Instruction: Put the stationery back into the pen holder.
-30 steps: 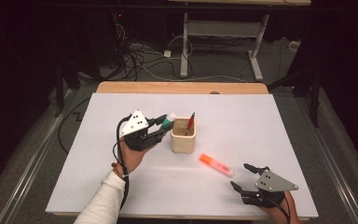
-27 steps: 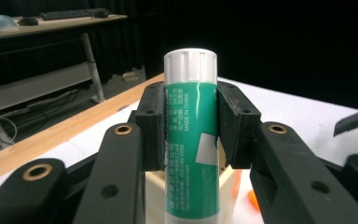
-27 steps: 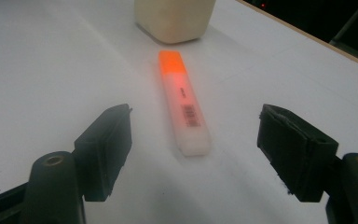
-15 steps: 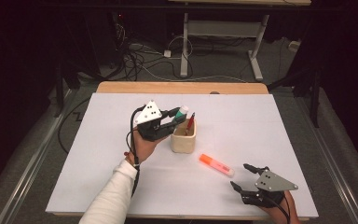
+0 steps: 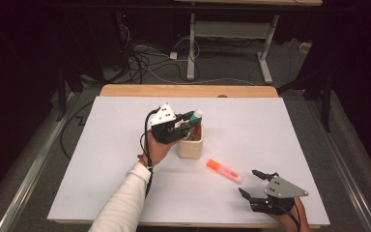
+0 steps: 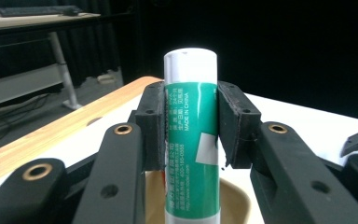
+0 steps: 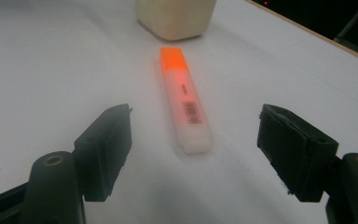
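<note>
Above the cream cup (image 5: pixel 190 146) near the middle of the white worktop (image 5: pixel 101 174), the left claw (image 5: pixel 189 120) holds a green-and-white glue stick (image 5: pixel 196 115), its jaws clamped on the tube's two sides. From the high view the stick is a small tilted shape just over the cup's rim, with something red standing inside the cup; what that red thing is cannot be made out. The left gripper view brings the grip close: both black pads (image 6: pixel 151 126) press flat against the green label of the glue stick (image 6: pixel 192 135), the white cap rises clear above them, and the cup's rim (image 6: pixel 235 196) curves directly beneath the tube's lower end.

Nearer the person than the cup and to its right, an orange highlighter (image 5: pixel 224 170) lies flat on the worktop, well apart from the cup. The right claw (image 5: pixel 253 182) rests low beyond the highlighter's pale end, jaws spread wide and holding nothing. The right gripper view adds detail the overhead camera lacks: a barcode on the highlighter's (image 7: pixel 185 100) translucent body, its orange cap pointing toward the cup (image 7: pixel 175 17), and bare worktop between the pads (image 7: pixel 107 144) and the pen.
</note>
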`<state>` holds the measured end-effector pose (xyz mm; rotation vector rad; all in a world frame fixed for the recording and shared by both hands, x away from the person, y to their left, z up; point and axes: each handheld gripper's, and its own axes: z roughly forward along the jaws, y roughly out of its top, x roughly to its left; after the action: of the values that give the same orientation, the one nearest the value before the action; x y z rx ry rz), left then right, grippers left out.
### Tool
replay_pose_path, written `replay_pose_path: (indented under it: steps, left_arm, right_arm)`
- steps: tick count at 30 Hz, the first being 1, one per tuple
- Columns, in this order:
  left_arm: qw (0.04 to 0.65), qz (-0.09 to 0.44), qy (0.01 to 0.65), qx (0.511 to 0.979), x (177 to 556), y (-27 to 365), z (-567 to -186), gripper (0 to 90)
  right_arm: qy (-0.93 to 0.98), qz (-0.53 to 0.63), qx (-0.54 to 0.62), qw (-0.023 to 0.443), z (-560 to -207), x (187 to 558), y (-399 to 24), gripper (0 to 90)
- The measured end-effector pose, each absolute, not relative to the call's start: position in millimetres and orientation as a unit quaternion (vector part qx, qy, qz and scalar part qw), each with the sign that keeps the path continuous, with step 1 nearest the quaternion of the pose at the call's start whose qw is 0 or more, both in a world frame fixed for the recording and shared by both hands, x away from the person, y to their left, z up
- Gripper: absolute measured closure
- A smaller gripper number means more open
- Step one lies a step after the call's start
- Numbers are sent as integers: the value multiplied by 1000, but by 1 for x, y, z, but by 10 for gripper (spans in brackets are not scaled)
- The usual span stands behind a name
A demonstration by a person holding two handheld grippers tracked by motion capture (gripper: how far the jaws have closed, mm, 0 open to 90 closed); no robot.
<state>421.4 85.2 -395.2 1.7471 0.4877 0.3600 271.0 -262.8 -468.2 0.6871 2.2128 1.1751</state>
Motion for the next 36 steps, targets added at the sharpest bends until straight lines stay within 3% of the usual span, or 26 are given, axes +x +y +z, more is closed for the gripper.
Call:
replay_pose_path:
  steps: [36]
  left_arm:
    - [582, 164, 231, 762, 417, 97, -419, 628]
  right_arm:
    - [820, 437, 250, 272, -466, 270, -262, 261]
